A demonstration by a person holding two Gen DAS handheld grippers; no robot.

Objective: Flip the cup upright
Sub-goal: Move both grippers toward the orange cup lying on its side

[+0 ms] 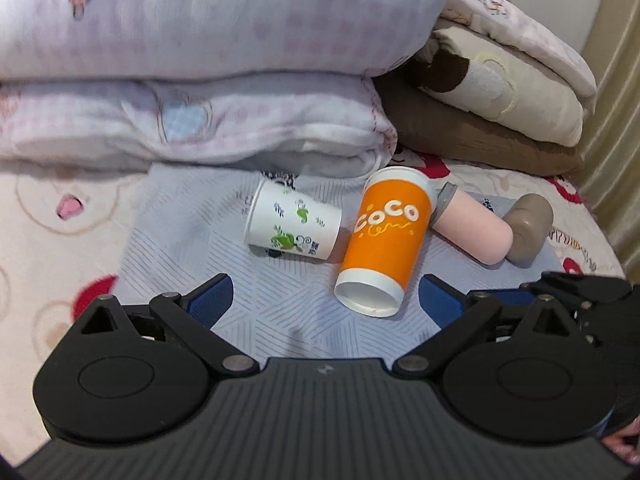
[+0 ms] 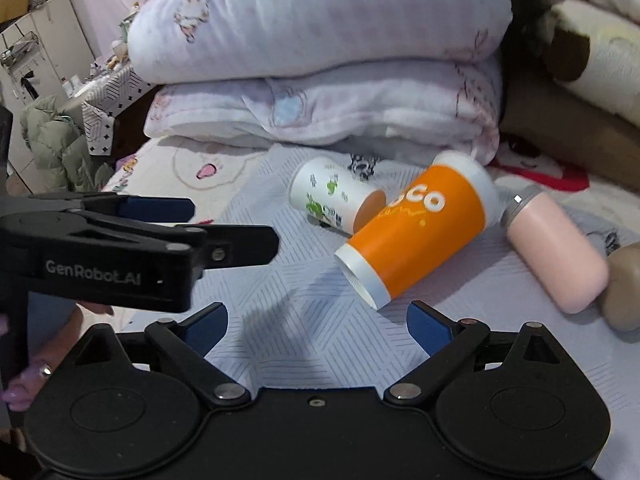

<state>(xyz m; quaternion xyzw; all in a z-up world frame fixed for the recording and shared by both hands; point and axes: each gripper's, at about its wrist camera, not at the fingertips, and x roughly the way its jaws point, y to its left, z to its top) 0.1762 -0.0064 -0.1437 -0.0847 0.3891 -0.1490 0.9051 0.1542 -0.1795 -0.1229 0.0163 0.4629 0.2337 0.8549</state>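
Observation:
An orange "CoCo" cup [image 1: 384, 236] lies on its side on a pale patterned cloth [image 1: 280, 320], its narrow base end toward me. A white paper cup with green print [image 1: 294, 226] lies on its side just left of it. A pink tumbler [image 1: 472, 226] with a grey lid lies to the right. My left gripper [image 1: 326, 292] is open and empty just short of the orange cup. In the right wrist view the orange cup [image 2: 416, 236], white cup [image 2: 334, 196] and pink tumbler [image 2: 554, 248] lie ahead of my open, empty right gripper [image 2: 318, 322]. The left gripper [image 2: 192, 224] shows side-on at left.
Folded pink-and-white quilts [image 1: 192, 80] are stacked right behind the cups. Brown and cream blankets [image 1: 488, 112] lie at the back right. A taupe rounded object [image 1: 530, 228] rests beside the tumbler. The bed edge, a green jacket [image 2: 56, 148] and room clutter show at left.

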